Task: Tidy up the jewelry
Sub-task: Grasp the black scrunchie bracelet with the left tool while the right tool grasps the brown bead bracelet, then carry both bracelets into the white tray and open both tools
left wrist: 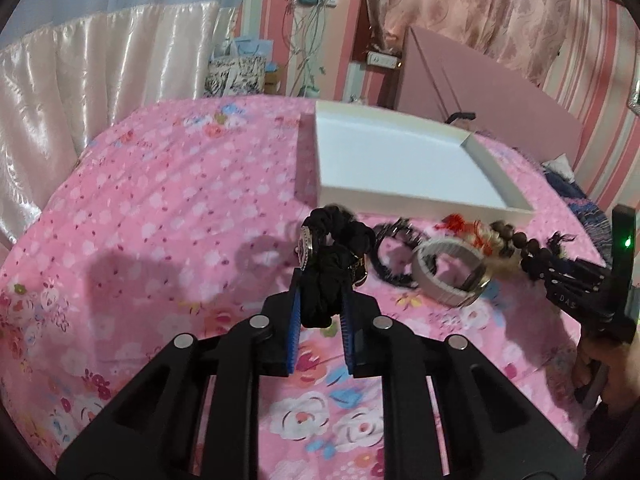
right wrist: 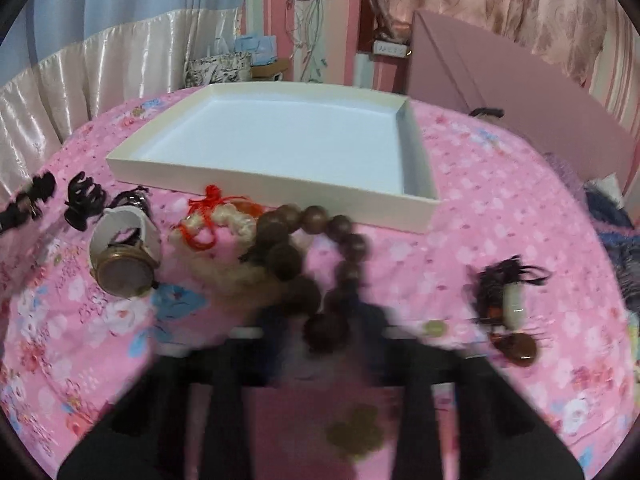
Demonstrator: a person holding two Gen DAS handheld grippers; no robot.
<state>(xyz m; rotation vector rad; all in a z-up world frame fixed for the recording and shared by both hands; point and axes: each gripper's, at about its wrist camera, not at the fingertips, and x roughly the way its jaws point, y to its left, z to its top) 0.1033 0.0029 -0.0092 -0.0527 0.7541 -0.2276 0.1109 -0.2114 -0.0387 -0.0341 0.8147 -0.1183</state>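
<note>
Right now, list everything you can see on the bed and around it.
tray: 1, white, nothing in it, on bedspread.
scrunchie: 1, black, held in left tongs.
wooden bead bracelet: 1, brown, at right tongs.
watch: 1, white strap, left of beads.
red-and-cream bracelet: 1, before tray.
hair claw: 1, black, far left.
tassel charm: 1, black, right.
bedspread: pink floral.
left tongs: shut.
right tongs: blurred.

Pink floral bedspread (left wrist: 160, 208) as base; behind it: satin curtain (left wrist: 80, 72), patterned bag (left wrist: 236, 76), pink board (right wrist: 500, 92) leaning.
</note>
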